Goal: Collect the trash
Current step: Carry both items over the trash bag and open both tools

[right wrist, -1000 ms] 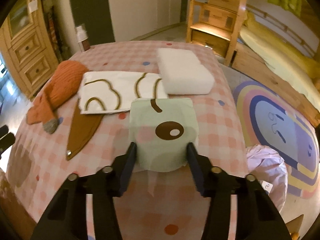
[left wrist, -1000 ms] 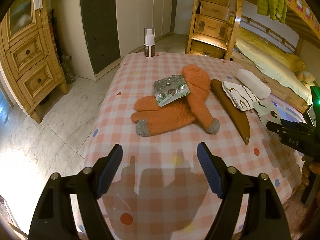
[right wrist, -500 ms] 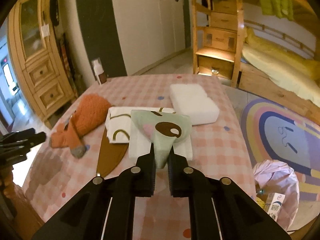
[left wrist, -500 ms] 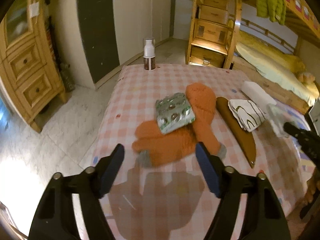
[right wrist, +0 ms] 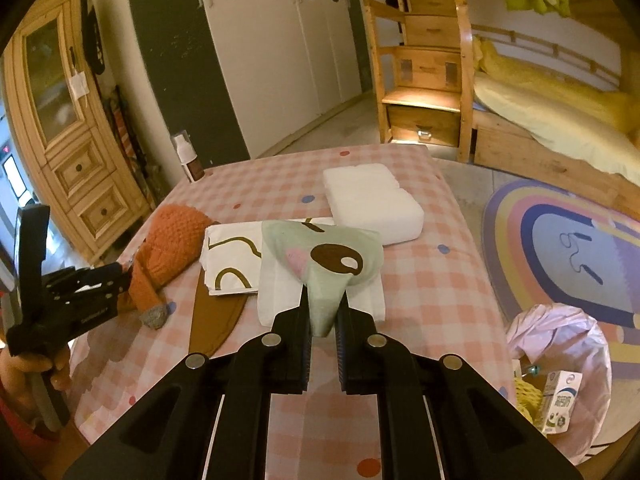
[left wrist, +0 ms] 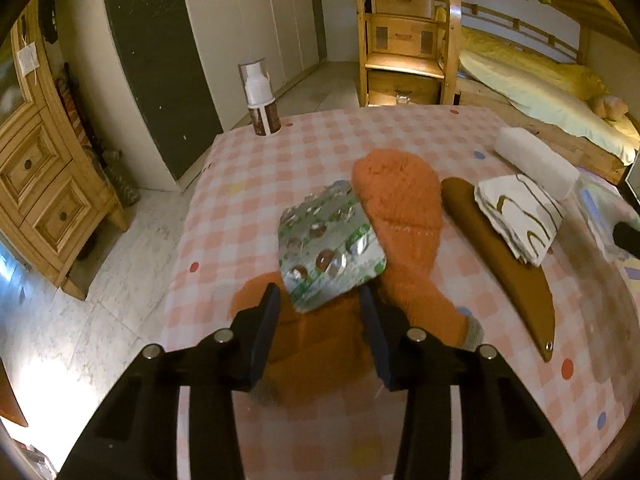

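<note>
Left wrist view. Showed the left gripper with fingers half open, just then closing in, pads not yet pressing. Caught the near corner of a foil blister pack between the fingertips, the rest of it lying just ahead on the orange socks. Left that pack still to be gripped and lifted off the checked counter. Gave no readable lettering on the pack. Put a pump bottle far ahead at the counter's far edge, its brown label too small to read.

Right wrist view. Showed the right gripper with fingers nearly closed, pinching the lower tip of a pale green wrapper, which stood up ahead of the fingertips, over a white napkin. Looked like one piece of trash in hand but not yet binned. Placed the pink trash bag on the floor, to the right of the fingers and below them, already holding a milk carton. Offered print on that carton, too blurred to read, and small pale lettering on the other gripper's body, likewise illegible.
</note>
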